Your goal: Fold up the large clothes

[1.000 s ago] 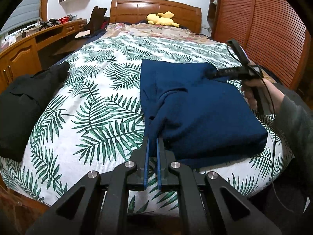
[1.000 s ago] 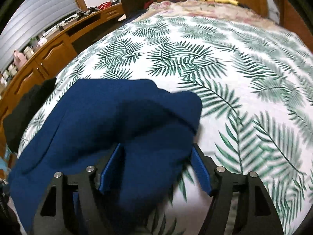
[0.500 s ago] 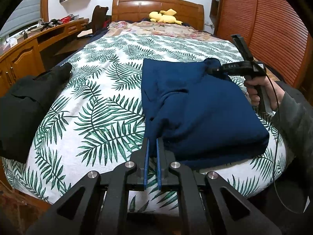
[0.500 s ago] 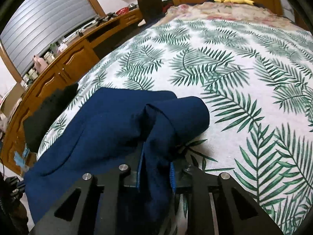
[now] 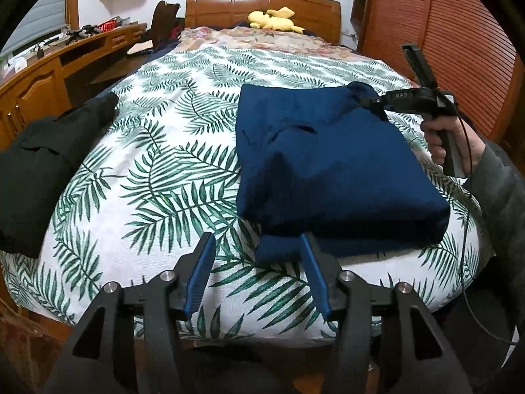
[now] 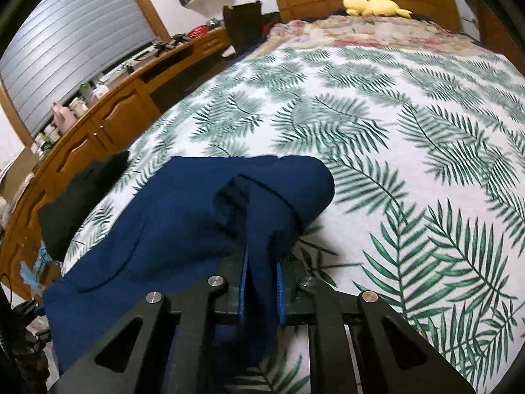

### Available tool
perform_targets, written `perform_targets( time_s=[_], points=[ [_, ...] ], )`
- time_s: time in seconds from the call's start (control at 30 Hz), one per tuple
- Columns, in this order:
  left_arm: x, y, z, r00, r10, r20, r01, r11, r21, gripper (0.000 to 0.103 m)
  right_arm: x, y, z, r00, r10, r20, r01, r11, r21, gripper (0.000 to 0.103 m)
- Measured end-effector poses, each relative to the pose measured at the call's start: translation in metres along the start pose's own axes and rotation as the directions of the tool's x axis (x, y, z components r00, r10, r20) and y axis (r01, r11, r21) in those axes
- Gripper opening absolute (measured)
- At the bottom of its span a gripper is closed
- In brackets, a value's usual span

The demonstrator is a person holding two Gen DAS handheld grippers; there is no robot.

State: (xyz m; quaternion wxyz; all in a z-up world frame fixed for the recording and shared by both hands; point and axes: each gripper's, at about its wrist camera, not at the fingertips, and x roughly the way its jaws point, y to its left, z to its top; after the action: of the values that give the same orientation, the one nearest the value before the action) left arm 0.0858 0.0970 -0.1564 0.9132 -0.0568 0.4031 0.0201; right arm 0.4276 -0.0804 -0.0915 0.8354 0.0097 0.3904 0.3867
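Sweater-type thing, a thick navy blue knit garment (image 5: 331,167), sits folded into a chunky rectangle on the white bedspread with green fern leaves (image 5: 157,177), near the foot of the bed. The left gripper (image 5: 256,262) is spread wide, a loose navy flap lying between its blue pads. The right gripper (image 6: 261,282) is clamped on a bunched far corner of the garment.

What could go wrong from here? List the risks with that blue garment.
1. Only the right claw grips the navy blue garment, at its far corner; pulling one-handed could drag the fold crooked.
2. The left claw is open, and a loose flap near its blue fingers may unfold or catch.
3. The garment's near edge lies close to the bed's foot, so a pull might slide it off.
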Motion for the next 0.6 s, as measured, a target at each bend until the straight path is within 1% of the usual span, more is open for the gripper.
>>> perform_targets(
  time_s=[0.27,0.37,0.4,0.43,0.47,0.5,0.53,0.6],
  points=[
    [0.007,-0.007,0.001,1.000,0.003,0.001,-0.003,1.000,0.005,0.054,0.008,-0.005,-0.001,1.000,0.019,-0.003,-0.019,0.999,0.029,0.014],
    [0.009,-0.008,0.001,1.000,0.004,-0.001,-0.004,1.000,0.007,0.054,0.013,-0.007,0.000,0.999,0.040,-0.017,-0.039,0.998,0.058,0.029],
    [0.009,-0.009,0.001,1.000,0.005,-0.001,-0.005,1.000,0.009,0.054,0.016,-0.008,0.001,0.998,0.049,-0.029,-0.047,0.997,0.068,0.039],
    [0.009,-0.009,0.000,1.000,0.006,-0.001,-0.006,1.000,0.010,0.054,0.021,-0.009,0.001,0.997,0.065,-0.040,-0.062,0.995,0.079,0.046],
    [0.009,-0.010,0.000,1.000,0.005,-0.001,-0.005,1.000,0.012,0.054,0.026,-0.009,0.002,0.995,0.081,-0.052,-0.077,0.993,0.086,0.049],
    [0.009,-0.011,-0.001,1.000,0.002,-0.001,-0.002,1.000,0.014,0.054,0.032,-0.008,0.001,0.994,0.089,-0.064,-0.084,0.992,0.090,0.055],
    [0.009,-0.012,-0.002,1.000,-0.001,-0.002,0.001,1.000,0.014,0.054,0.037,-0.008,0.001,0.993,0.093,-0.071,-0.087,0.992,0.094,0.056],
    [0.010,-0.013,-0.003,1.000,-0.022,-0.006,0.022,1.000,0.013,0.054,0.041,-0.005,0.004,0.992,0.106,-0.068,-0.099,0.990,0.096,0.056]
  ],
)
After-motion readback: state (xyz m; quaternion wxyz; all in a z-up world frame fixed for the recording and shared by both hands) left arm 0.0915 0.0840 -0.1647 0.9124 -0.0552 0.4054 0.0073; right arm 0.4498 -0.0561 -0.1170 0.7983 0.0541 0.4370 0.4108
